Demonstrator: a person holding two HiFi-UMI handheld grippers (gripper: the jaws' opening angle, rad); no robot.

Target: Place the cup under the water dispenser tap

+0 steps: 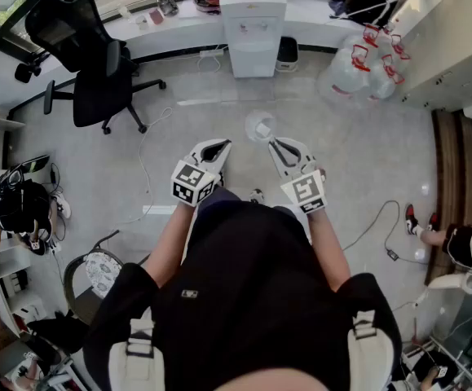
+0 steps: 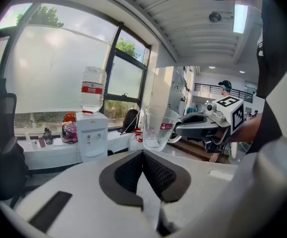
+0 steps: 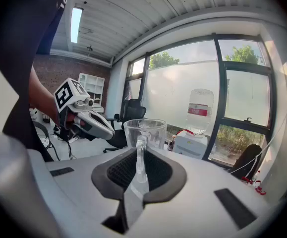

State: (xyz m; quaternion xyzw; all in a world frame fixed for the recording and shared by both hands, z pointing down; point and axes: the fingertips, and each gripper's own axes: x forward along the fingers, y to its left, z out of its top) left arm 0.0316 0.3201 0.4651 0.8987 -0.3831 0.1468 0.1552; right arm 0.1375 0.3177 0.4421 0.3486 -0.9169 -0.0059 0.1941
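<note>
Mid-carry: my right gripper (image 3: pixel 141 157) pinched the cup (image 3: pixel 145 132), left gripper (image 2: pixel 143 158) pressed together, empty; next, reach the dispenser (image 1: pixel 253 24) at twelve o'clock.

Right tongs (image 3: pixel 141 168) are clamped on the handle (image 3: pixel 141 155) of the clear cup (image 3: pixel 145 132), which sits upright just beyond the pads. Left tongs (image 3: pixel 109 131) hang just left of it. The water dispenser (image 3: pixel 190 144) stands far right, by the window (image 3: pixel 180 83).

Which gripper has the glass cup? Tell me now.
The right gripper: its jaws clamp the handle of the glass cup, held upright. The left gripper beside it has its jaws together on nothing.
</note>
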